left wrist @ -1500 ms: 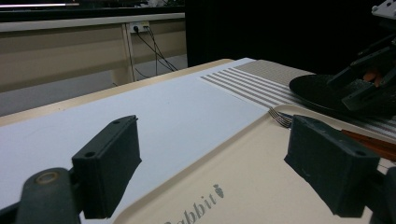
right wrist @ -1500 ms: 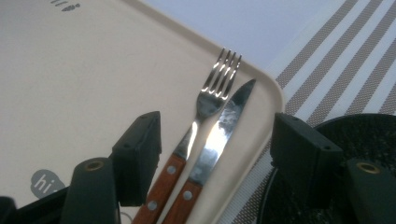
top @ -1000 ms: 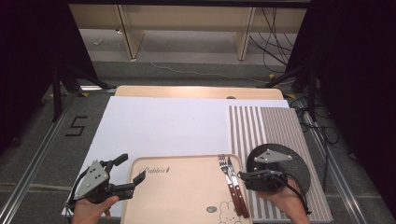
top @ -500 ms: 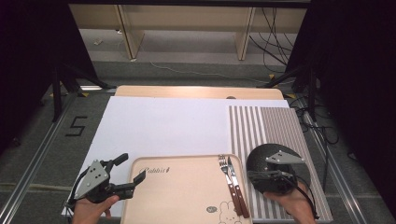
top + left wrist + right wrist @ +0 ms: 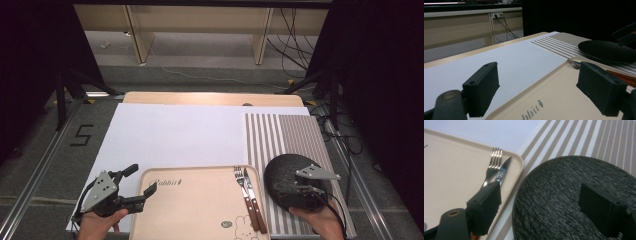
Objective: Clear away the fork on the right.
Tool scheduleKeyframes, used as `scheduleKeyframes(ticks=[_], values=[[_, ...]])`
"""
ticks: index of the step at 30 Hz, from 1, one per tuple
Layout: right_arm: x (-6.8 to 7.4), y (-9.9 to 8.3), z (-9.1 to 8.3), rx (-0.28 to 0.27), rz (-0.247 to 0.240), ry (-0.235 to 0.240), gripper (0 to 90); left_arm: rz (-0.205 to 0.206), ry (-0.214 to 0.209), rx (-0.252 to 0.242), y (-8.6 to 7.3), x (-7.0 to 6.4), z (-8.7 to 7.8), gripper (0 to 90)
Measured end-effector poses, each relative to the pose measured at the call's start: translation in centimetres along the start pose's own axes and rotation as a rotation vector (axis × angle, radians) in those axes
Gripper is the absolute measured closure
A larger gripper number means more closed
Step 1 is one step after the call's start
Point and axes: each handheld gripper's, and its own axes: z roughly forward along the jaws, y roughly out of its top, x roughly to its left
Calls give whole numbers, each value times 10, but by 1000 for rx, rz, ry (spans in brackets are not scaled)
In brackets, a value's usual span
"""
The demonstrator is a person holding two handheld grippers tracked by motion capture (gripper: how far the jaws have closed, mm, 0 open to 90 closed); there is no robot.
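Note:
A beige tray (image 5: 200, 205) with a rabbit print lies at the table's near edge. A fork (image 5: 241, 186) and a brown-handled knife (image 5: 253, 195) lie side by side along its right rim. To their right a black textured plate (image 5: 282, 172) rests on the striped placemat (image 5: 280, 135). My right gripper (image 5: 281, 188) hovers over the plate, open, jaws astride its left part (image 5: 554, 195). My left gripper (image 5: 141, 180) is open at the tray's left corner, one jaw over the tray (image 5: 544, 95) and one over the white sheet.
A white sheet (image 5: 175, 135) covers the table's middle and left, and wooden table edge shows beyond it. The placemat runs to the right table edge. Cables and shelving legs stand on the floor behind.
My right gripper has shifted a little to the right, farther over the black plate. The left gripper, tray and cutlery have stayed put.

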Motion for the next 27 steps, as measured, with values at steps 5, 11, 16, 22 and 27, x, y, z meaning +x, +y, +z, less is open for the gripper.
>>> scheduleKeyframes(ticks=[5, 11, 16, 22, 27], values=[[-7, -4, -3, -12, 12, -2, 193, 0, -1, -3, 0, 0, 0, 167], [-13, -10, -8, -22, 62, -43, 195, 0, 0, 0, 0, 0, 0, 167], [-17, -15, -11, -19, 95, -49, 194, 0, 0, 0, 0, 0, 0, 167], [-22, -20, -14, -31, 114, -63, 194, -1, 0, 0, 0, 0, 1, 167], [-26, -23, -17, -29, 125, -73, 194, -1, 0, 0, 0, 0, 0, 167]])
